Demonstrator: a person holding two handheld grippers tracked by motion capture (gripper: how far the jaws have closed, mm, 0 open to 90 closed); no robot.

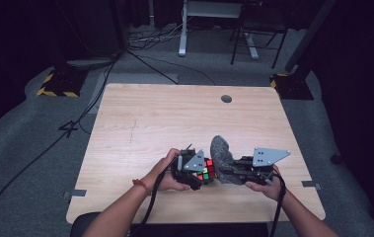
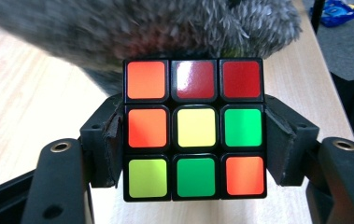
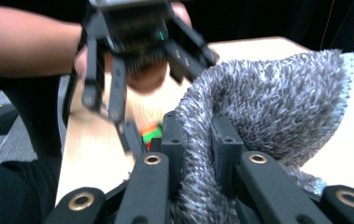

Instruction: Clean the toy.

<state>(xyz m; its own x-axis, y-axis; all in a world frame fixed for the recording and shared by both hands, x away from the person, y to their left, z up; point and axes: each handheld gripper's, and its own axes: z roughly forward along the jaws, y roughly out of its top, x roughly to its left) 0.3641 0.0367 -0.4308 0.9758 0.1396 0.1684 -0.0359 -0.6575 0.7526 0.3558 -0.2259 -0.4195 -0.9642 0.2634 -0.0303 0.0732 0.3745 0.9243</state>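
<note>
A scrambled puzzle cube (image 2: 194, 128) with red, orange, yellow and green stickers sits between the two black jaws of my left gripper (image 2: 194, 140), which press on its sides. In the high view the cube (image 1: 206, 170) is at the table's front middle, with my left gripper (image 1: 200, 173) shut on it. A grey fuzzy cloth (image 3: 263, 112) is pinched between the jaws of my right gripper (image 3: 198, 140). The cloth (image 1: 222, 157) lies against the cube's far side, with my right gripper (image 1: 225, 174) just right of the cube. In the left gripper view the cloth (image 2: 165, 28) drapes over the cube's top edge.
The light wooden table (image 1: 174, 118) has a round cable hole (image 1: 226, 98) near its far edge. Cables (image 1: 51, 143) run over the grey floor at left. A desk frame and a chair base (image 1: 253, 44) stand beyond the table.
</note>
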